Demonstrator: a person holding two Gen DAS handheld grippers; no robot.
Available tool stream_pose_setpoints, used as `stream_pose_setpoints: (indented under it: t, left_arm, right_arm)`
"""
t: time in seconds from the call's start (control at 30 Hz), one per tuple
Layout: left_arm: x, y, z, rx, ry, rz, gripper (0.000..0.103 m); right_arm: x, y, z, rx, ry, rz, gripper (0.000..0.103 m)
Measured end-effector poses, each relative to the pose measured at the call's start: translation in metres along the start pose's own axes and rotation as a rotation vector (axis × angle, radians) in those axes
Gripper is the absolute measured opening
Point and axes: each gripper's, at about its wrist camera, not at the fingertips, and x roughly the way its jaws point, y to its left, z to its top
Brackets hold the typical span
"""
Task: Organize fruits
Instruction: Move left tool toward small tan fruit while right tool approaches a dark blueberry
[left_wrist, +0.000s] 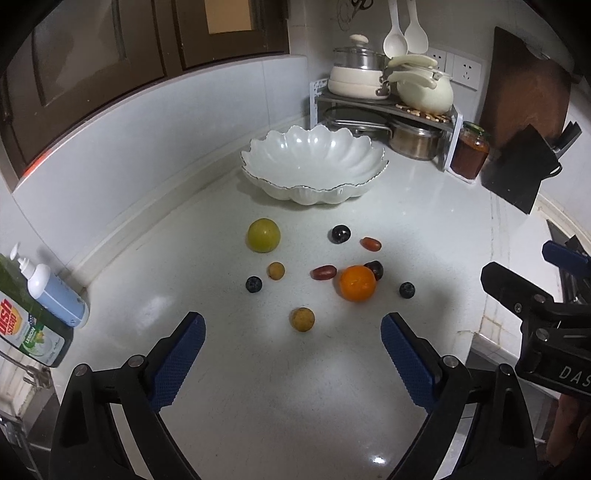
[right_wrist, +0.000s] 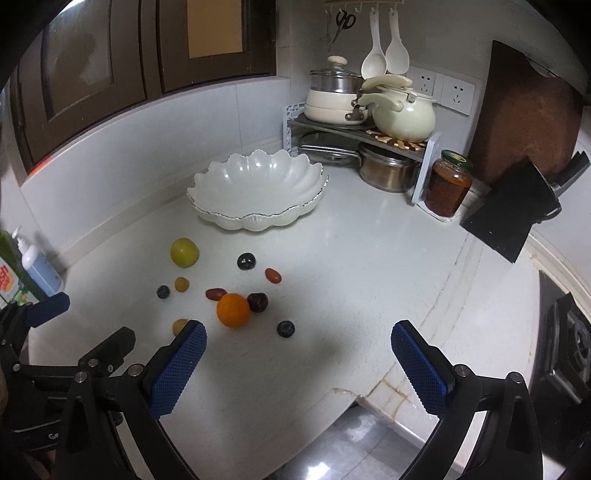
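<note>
Left wrist view: left claw (left_wrist: 293, 334) spread wide, empty, above the white counter (left_wrist: 258, 387). Between its pads (left_wrist: 177, 358), just ahead, a small tan fruit (left_wrist: 302, 319). Farther off, orange (left_wrist: 357, 283), green fruit (left_wrist: 263, 235), scattered berries (left_wrist: 254, 284). Beyond, empty bowl (left_wrist: 314, 162).

Right wrist view: right claw (right_wrist: 298, 334) spread too, nothing gripped. Fruits near left; orange (right_wrist: 233, 309) closest, bowl (right_wrist: 255, 188) far. Left claw (right_wrist: 48, 306) at left edge.

"DAS" on right tool (left_wrist: 565, 254) (cut off)
</note>
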Motion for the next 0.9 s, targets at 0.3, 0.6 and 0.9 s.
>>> stream_pose_setpoints:
  t: [0.3,0.6,0.9]
  left_arm:
    - [0.028,-0.006,-0.001,0.017,0.015,-0.006,0.093]
    - [0.063,-0.009,-0.006,0.042,0.048,-0.004,0.080]
    - [0.087,-0.010,-0.015,0.056,0.079,0.001,0.070]
  right_arm:
    - [0.031,-0.005,0.001,-0.010,0.026,0.004,0.097]
    - [0.067,-0.005,0.001,-0.034,0.069,0.017,0.086]
    - [0.090,0.003,-0.005,-0.069,0.079,0.030,0.084]
